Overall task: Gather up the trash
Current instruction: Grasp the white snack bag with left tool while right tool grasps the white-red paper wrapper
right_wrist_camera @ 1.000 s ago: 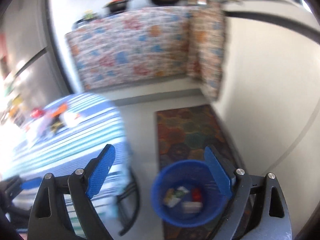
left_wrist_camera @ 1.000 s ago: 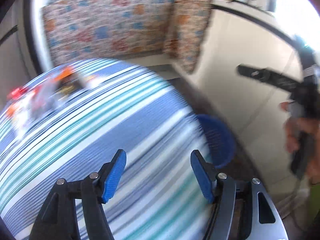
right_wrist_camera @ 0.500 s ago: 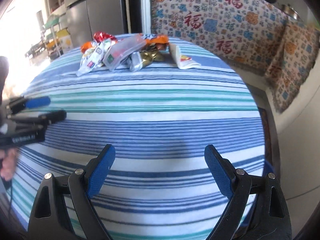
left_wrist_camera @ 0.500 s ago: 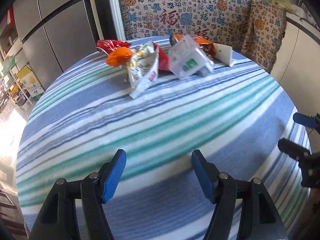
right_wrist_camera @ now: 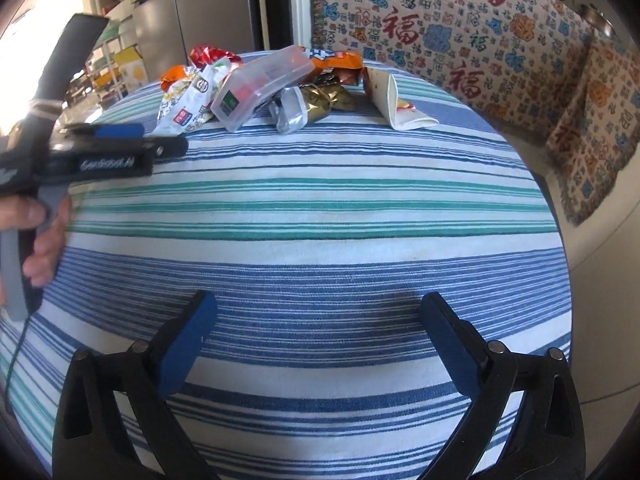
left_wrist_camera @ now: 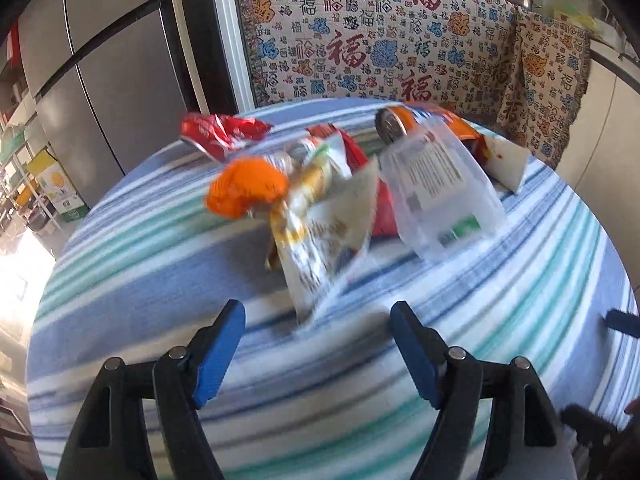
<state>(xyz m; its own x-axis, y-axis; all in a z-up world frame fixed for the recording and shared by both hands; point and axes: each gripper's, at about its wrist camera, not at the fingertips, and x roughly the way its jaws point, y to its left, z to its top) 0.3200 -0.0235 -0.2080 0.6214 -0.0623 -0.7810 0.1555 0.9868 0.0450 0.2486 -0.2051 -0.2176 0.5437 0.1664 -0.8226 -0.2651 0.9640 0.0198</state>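
A pile of trash lies at the far side of the round striped table (left_wrist_camera: pixel 520 288). In the left wrist view it holds a white snack wrapper (left_wrist_camera: pixel 324 236), an orange wrapper (left_wrist_camera: pixel 246 190), a red wrapper (left_wrist_camera: pixel 218 132), a clear plastic box (left_wrist_camera: pixel 438 184) and a white paper cone (left_wrist_camera: pixel 506 160). My left gripper (left_wrist_camera: pixel 318 344) is open and empty, just short of the white wrapper. My right gripper (right_wrist_camera: pixel 318 344) is open and empty over the near table, far from the clear box (right_wrist_camera: pixel 260 86) and cone (right_wrist_camera: pixel 394 104). The left gripper also shows in the right wrist view (right_wrist_camera: pixel 132 140).
A patterned cloth (left_wrist_camera: pixel 380 44) hangs over furniture behind the table. A grey fridge (left_wrist_camera: pixel 100 80) stands at the back left. A gold wrapper (right_wrist_camera: pixel 320 100) and a silver wrapper (right_wrist_camera: pixel 290 114) lie in the pile. The striped table (right_wrist_camera: pixel 320 208) drops off at its right edge.
Both grippers swung from the blue bin on the floor to the table. The left gripper then moved forward close to the trash pile. Both stayed open.
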